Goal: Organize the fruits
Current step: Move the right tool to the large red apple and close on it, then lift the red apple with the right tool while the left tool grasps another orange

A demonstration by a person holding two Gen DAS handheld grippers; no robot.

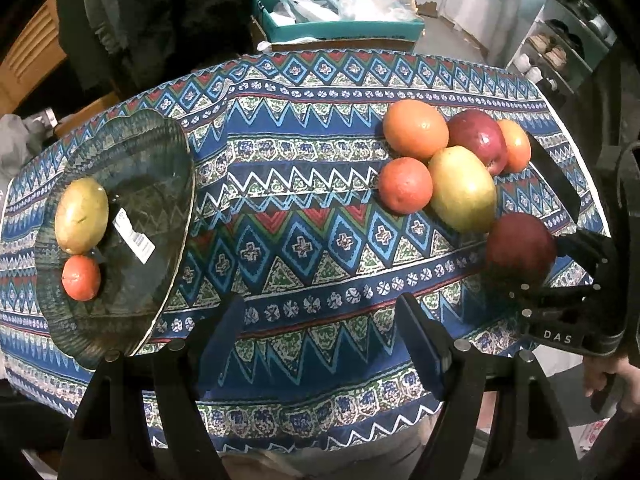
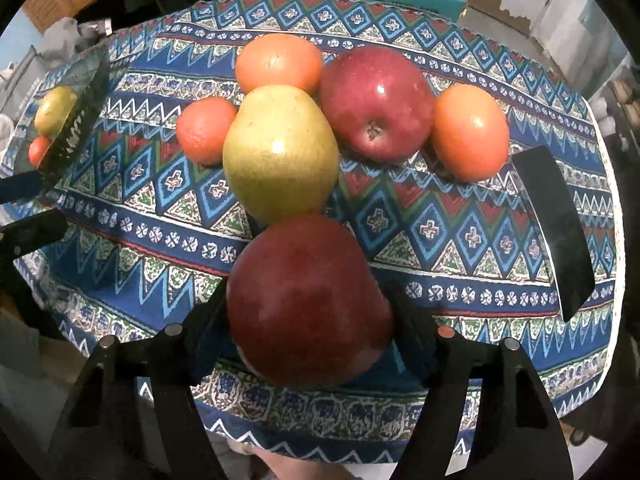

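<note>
On the table [image 1: 320, 208], under a blue patterned cloth, a cluster of fruit sits toward the right side: a large orange [image 1: 415, 129] at the back, a red apple [image 1: 478, 140] beside it with its stem pit facing forward in the right wrist view, a smaller orange [image 1: 517, 145] touching the apple's far side, a yellow-green mango [image 1: 463, 188] in front, and a small reddish orange [image 1: 405, 185] pressed against the mango's left. The right tool [image 2: 308, 320] is closed on a dark red apple [image 2: 308, 300], its two fingers pressing the fruit's sides; this apple sits just in front of the mango, and whether it rests on the cloth or hangs just above it cannot be told. The left tool [image 1: 320, 344] stands wide with nothing between its fingers, hovering over bare cloth at the near middle of the table. To the left lies a glass leaf-shaped dish [image 1: 168, 168] with a white barcode sticker [image 1: 134, 236] on it. A second mango [image 1: 81, 216] and a small tomato-red fruit [image 1: 81, 278] rest in the dish near its left edge, just beside each other. Beyond the table's far edge stands a teal box [image 1: 340, 20] stuffed with plastic bags.
</note>
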